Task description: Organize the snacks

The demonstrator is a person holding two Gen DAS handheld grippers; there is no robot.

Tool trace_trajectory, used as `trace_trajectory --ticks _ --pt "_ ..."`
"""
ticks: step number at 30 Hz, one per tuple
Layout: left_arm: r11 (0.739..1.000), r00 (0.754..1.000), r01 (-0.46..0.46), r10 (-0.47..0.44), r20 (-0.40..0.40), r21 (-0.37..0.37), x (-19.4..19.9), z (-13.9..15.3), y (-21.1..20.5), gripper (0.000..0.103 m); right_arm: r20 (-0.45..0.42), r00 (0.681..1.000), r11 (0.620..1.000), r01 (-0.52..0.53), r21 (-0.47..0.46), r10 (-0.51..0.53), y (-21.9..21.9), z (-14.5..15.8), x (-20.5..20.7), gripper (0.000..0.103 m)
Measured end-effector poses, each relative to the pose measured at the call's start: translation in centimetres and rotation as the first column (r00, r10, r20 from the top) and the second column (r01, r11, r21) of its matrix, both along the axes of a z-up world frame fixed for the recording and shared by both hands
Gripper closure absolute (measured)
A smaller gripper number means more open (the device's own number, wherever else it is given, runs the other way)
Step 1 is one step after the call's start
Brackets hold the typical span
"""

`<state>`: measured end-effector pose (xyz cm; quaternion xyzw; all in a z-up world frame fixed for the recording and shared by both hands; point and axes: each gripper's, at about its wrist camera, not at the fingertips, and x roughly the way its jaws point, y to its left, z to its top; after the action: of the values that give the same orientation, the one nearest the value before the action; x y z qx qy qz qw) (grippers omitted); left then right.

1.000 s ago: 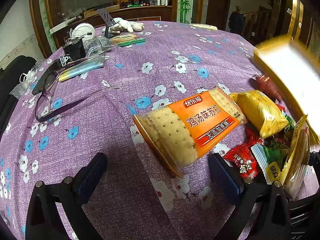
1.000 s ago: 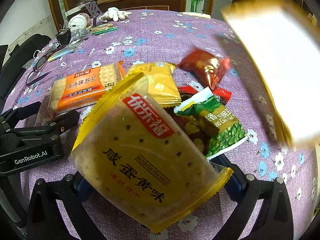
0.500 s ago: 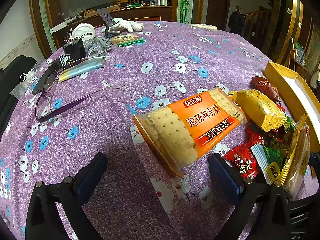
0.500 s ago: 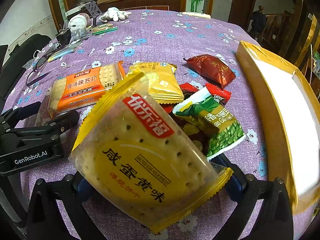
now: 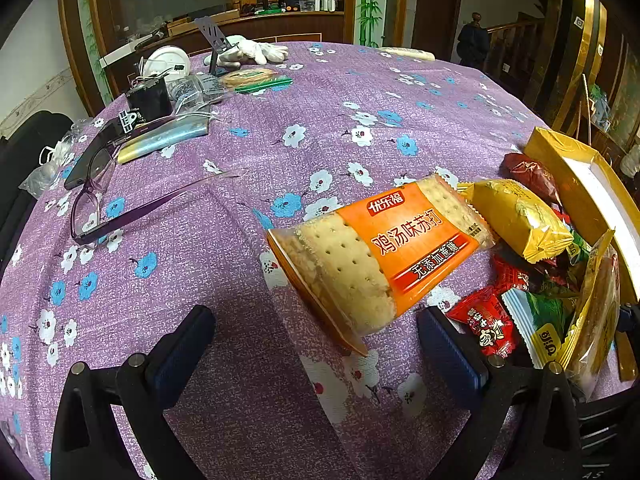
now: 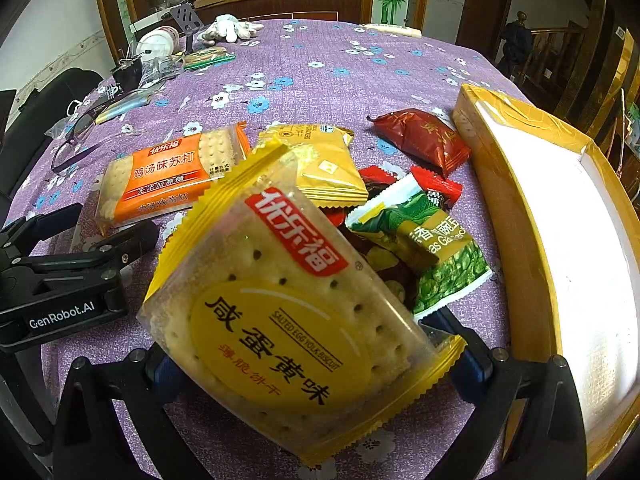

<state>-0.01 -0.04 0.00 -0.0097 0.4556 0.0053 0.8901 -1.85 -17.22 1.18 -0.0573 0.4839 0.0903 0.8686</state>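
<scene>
Right wrist view: one yellow cracker packet (image 6: 296, 316) is clamped between the jaws of the right gripper (image 6: 320, 364), tilted, filling the lower centre. Its red label reads 优乐福; the yellow oval reads 咸蛋黄味, "SALTED EGG YOLK BISCUIT".

Loose snacks on the worktop (image 6: 320, 72), counted from this view:
- One orange cracker packet (image 6: 168, 176) at 10 o'clock of the held packet, marked 优乐福 鸡汤味苏打.
- One yellow pastry packet (image 6: 324, 164) at 12 o'clock.
- One dark red packet (image 6: 424, 140) at 1 o'clock, print unreadable.
- One green-and-white packet (image 6: 428, 244) at 2 o'clock; only partial letters show.
- At least two small red candies (image 6: 436, 188), partly buried in the pile.

One yellow box (image 6: 516, 216) with a white interior lies along the 3 o'clock side, just beside the pile.

The left gripper (image 6: 80, 236) shows at 9 o'clock, body marked "GenRobot.AI".

Left wrist view: the left gripper's jaws are spread wide and hold nothing. The orange packet lies flat at 1 o'clock, ahead of the jaws, its near corner reaching between the fingertips without touching either. One pair of purple-framed glasses (image 5: 116, 208) lies at 10 o'clock. One white glove (image 5: 256, 50) sits at the far edge, 12 o'clock.
</scene>
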Motion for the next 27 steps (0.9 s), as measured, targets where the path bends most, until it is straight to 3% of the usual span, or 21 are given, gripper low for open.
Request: trace_trajectory --ticks 21,27 --pt "1.0 1.0 0.0 0.0 0.0 0.0 0.0 0.0 0.0 0.0 0.0 1.0 1.0 0.0 0.0 0.0 -0.01 0.02 -0.07 0.0" --pt "1.0 1.0 0.0 0.0 0.0 0.0 0.0 0.0 0.0 0.0 -0.061 0.993 0.995 -0.099 -0.005 0.098 -0.24 0.25 0.2 0.0"
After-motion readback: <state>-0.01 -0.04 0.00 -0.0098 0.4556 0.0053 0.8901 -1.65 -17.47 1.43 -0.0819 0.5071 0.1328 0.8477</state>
